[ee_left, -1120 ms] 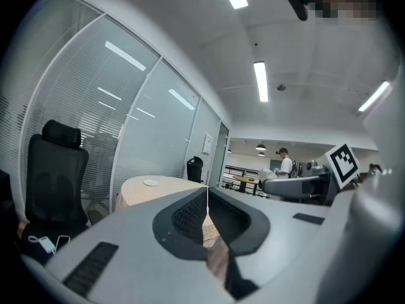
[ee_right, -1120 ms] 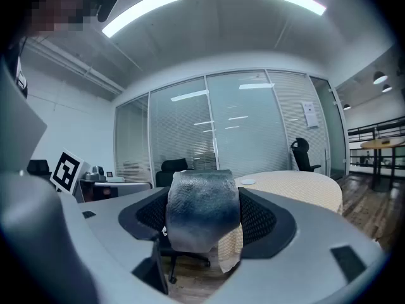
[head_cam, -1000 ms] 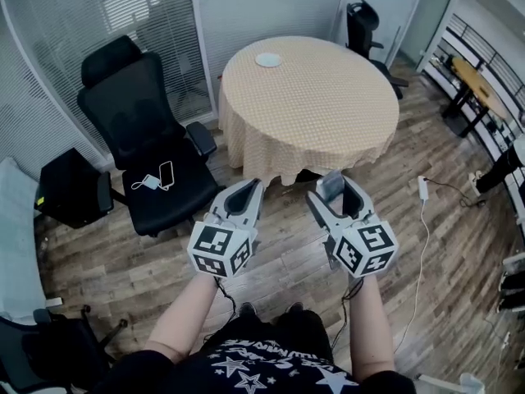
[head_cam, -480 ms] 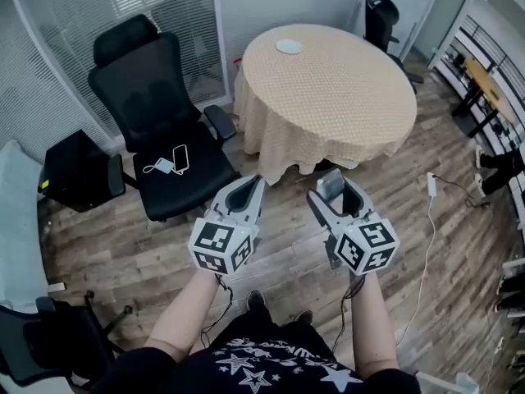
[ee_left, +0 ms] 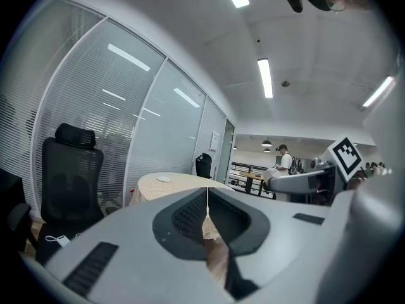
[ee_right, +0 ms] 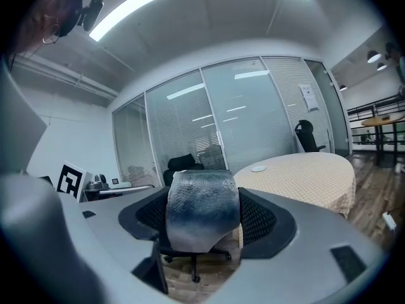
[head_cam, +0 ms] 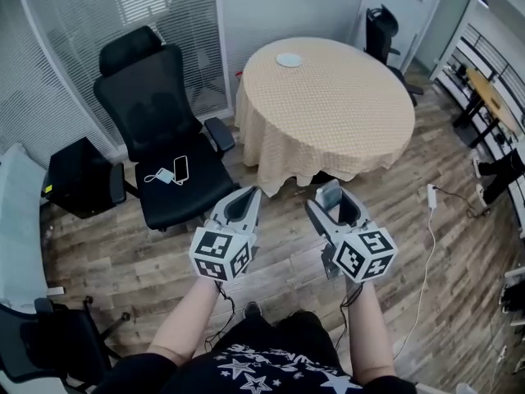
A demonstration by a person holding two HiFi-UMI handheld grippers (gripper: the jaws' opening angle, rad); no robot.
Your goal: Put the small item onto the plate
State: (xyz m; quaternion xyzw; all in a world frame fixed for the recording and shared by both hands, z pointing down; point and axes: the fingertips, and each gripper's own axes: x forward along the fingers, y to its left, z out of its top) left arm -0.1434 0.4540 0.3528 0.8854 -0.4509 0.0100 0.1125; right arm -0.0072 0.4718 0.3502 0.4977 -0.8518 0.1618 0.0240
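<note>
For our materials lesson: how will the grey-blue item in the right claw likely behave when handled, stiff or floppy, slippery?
Probably stiff: the grey-blue item stands upright in the right claw without drooping. Likely light, since a side pinch alone holds it. Its scaly, faintly shiny skin may be slippery on the plate.

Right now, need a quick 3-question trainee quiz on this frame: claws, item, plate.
1. True or false: the left claw is clamped on an object.
2. Where is the plate? A) on the chair seat B) on the round table C) on the floor
3. Fill the gap: the grey item sits between the jaws of the ___ claw.

Key
1. False: its jaws are together with nothing between them.
2. B, near the table's far edge.
3. Right: the right claw holds it, well short of the plate.
</note>
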